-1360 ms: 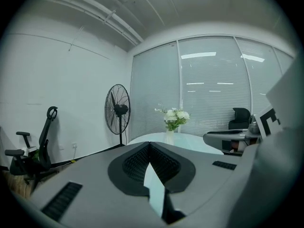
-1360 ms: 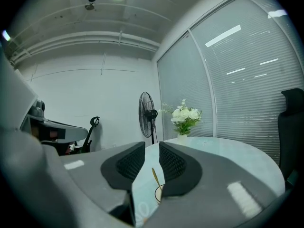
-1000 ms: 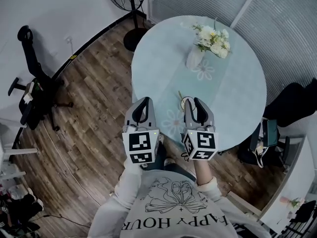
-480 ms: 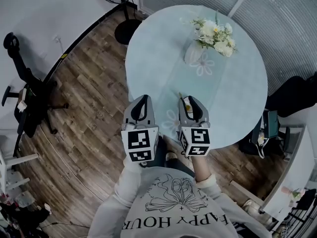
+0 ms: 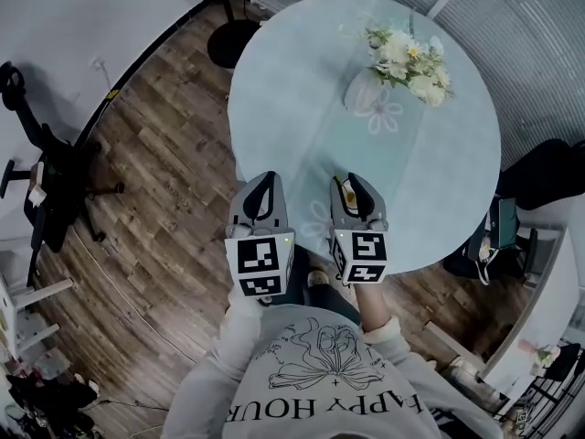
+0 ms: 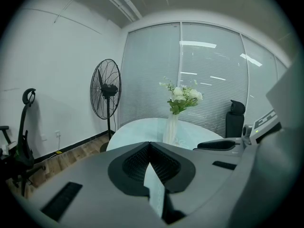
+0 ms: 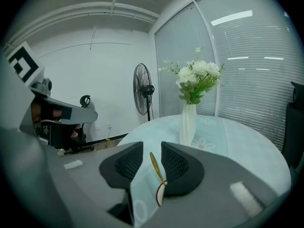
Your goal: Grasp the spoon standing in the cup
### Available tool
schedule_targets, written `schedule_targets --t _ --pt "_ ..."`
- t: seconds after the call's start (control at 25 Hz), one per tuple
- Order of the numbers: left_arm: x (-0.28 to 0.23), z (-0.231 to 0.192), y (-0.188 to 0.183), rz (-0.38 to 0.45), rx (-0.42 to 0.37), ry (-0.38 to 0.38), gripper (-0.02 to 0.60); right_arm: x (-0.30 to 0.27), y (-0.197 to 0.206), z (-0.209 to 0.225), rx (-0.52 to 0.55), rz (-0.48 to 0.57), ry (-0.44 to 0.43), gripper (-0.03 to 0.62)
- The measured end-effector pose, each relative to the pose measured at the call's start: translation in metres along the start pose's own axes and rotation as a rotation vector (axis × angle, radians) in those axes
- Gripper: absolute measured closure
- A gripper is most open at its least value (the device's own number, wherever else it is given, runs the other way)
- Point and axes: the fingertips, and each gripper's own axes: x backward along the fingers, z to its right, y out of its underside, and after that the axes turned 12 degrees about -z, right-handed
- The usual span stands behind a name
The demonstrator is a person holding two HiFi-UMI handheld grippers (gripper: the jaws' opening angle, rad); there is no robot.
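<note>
— Where do we find the thin gold-coloured spoon (image 7: 155,167)?

— It stands tilted in the small round cup (image 7: 160,197), and we see nothing else in that cup. Its handle rises between the jaws of the right gripper (image 7: 152,147). They stand apart on either side of it and touch it nowhere. Those jaws have just been opening wider.

— And how are our hands held?

— From the head view, the right gripper (image 5: 353,187) reaches over the cup (image 5: 348,190), pointing ahead and somewhat downward. The left gripper (image 5: 265,187) sits to the left of the cup, parallel to the right one and tilted the same way. In its own view the left gripper (image 6: 149,145) has its jaws closed tip to tip, with nothing between them.

— What has changed?

— A second ago more of the cup's rim showed beside the right jaws. Now they flank it closely, and the left gripper has kept alongside.

— And around the cup?

— It stands on the round pale-blue table (image 5: 439,181), near the edge closest to us, on a pale runner printed with flowers (image 5: 347,144). Beyond the cup on that runner is a tall white vase (image 5: 363,90) holding white flowers with green leaves (image 5: 407,58). Farther beyond the cup and to its left, off the table, a black standing fan (image 6: 105,89) stands on the wooden floor (image 5: 164,172).
</note>
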Motion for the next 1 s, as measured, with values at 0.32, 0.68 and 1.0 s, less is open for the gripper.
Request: schedule_targets --t 0.32,0.68,1.0 --pt "-0.016 -0.003 0.01 -0.044 0.001 -0.001 0.575 -0.02 0.013 0.002 0.012 -0.049 -0.011 0.459" --pt "-0.029 -0.001 0.019 -0.079 0.0 0.01 0.575 -0.035 0.026 0.003 -0.002 -0.092 -0.011 0.461" --pt "-0.035 0.001 0.024 -0.097 -0.008 0.012 0.575 -0.04 0.033 0.004 -0.008 -0.11 -0.011 0.461"
